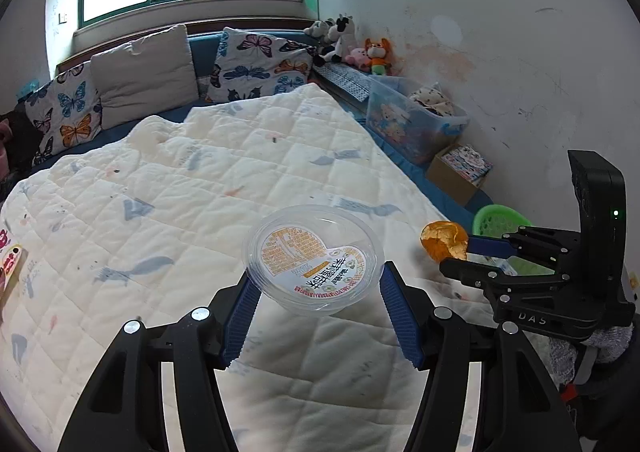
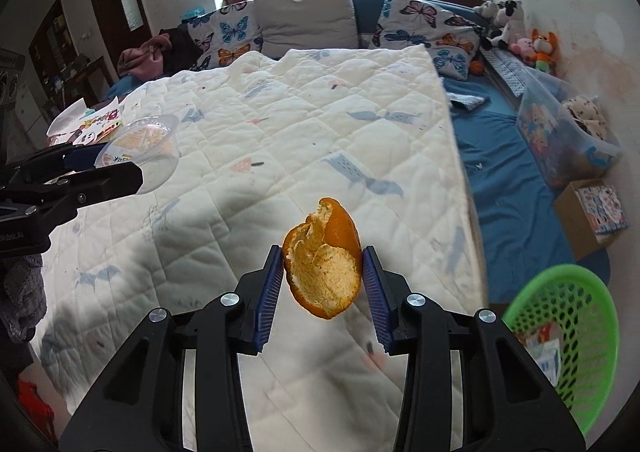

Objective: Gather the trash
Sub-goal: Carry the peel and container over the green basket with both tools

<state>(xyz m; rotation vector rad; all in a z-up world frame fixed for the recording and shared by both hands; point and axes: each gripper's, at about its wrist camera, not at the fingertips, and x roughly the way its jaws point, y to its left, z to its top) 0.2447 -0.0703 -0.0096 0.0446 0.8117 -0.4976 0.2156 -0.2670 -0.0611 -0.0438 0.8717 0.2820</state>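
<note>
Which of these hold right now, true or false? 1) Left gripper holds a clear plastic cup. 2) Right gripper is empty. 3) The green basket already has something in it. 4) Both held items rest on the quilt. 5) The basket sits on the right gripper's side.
1) True: the left gripper is shut on the clear plastic cup.
2) False: the right gripper is shut on an orange peel.
3) True: the green basket has wrappers inside.
4) False: both are lifted above the quilt.
5) True: it sits at the lower right in the right wrist view.
</note>
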